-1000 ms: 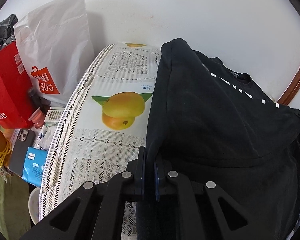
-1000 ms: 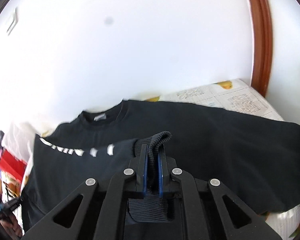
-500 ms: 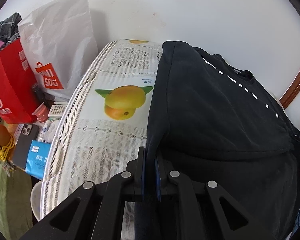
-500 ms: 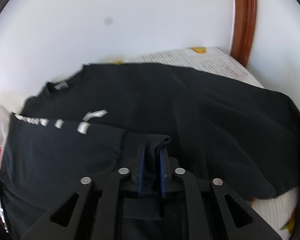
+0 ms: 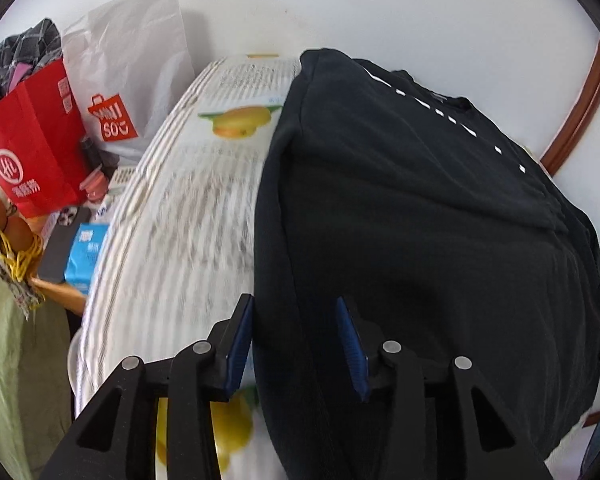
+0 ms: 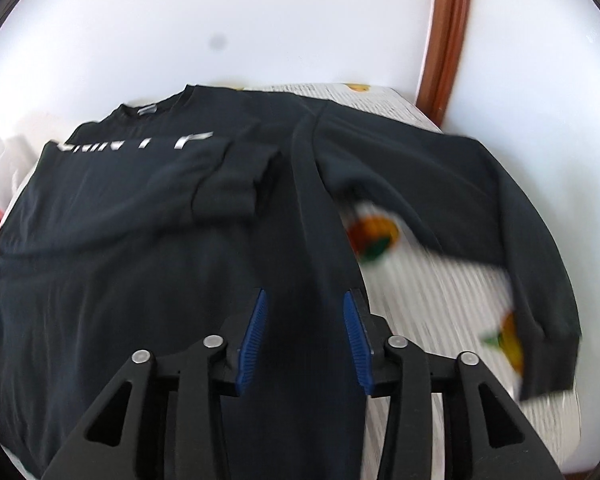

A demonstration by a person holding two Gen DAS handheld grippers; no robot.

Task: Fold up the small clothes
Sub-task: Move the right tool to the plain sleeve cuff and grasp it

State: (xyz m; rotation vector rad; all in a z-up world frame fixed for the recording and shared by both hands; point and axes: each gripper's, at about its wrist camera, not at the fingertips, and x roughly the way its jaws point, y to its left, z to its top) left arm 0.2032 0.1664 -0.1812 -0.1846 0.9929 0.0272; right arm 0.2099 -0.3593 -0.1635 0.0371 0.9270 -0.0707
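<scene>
A black long-sleeved sweatshirt point(image 5: 420, 220) with white lettering lies on a table with a white fruit-print cloth point(image 5: 188, 216). Its left side is folded in over the body, and the ribbed cuff point(image 6: 228, 192) rests on the chest. The other sleeve point(image 6: 512, 208) lies spread to the right over the cloth. My left gripper point(image 5: 294, 312) is open over the folded left edge of the sweatshirt. My right gripper point(image 6: 305, 306) is open and empty above the sweatshirt's body point(image 6: 140, 260), near its right edge.
Left of the table stand a red paper bag point(image 5: 32, 148) and a white shopping bag point(image 5: 128, 80), with a phone point(image 5: 60, 244), a blue tissue pack point(image 5: 86, 252) and small items below. A white wall is behind; a brown wooden frame point(image 6: 446, 36) stands at the right.
Both grippers have opened and let go of the sweatshirt: the left released the folded edge, the right released the cuff, which now lies on the chest. Both have pulled back.
</scene>
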